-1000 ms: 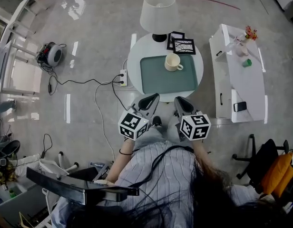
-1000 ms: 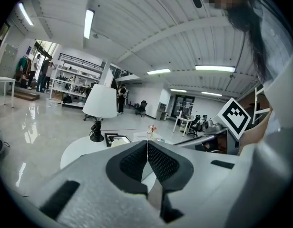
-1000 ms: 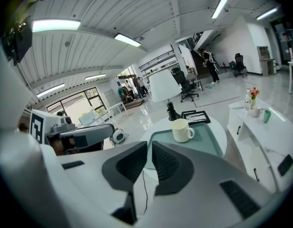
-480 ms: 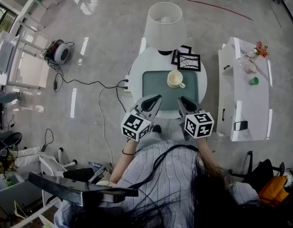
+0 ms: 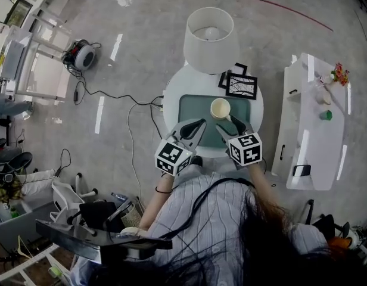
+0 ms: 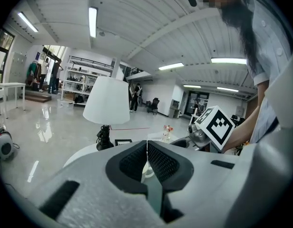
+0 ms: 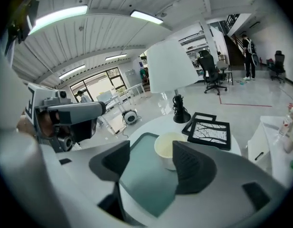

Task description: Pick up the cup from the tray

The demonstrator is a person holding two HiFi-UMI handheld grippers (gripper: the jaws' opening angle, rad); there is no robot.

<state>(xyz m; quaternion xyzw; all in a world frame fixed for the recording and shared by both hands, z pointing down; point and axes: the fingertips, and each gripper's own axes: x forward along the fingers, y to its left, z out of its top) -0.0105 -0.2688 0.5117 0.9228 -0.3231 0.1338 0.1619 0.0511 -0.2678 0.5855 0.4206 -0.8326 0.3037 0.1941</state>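
Note:
A cream cup [image 5: 220, 108] with a handle stands on the grey-green tray [image 5: 195, 107], toward its far right part, on a round white table [image 5: 171, 97]. My right gripper [image 5: 230, 126] hovers over the tray's near edge, just short of the cup. Its jaws are opening and nothing is between them. In the right gripper view the cup [image 7: 169, 148] sits just beyond the right fingertip [image 7: 184, 151], over the tray [image 7: 145, 172]. My left gripper [image 5: 198, 124] is shut and empty at the tray's near left; only a sliver of the cup [image 6: 146, 171] shows behind its jaws.
A white lamp [image 5: 208, 39] and two black picture frames [image 5: 242, 86] stand at the table's far side. A white cabinet [image 5: 311, 133] with small items is at the right. A power strip and cables [image 5: 152, 103] and a cable reel [image 5: 84, 55] lie on the floor.
Both grippers have come forward to the tray's near edge, closer to the cup. The right gripper's jaws have parted. The left gripper stays shut.

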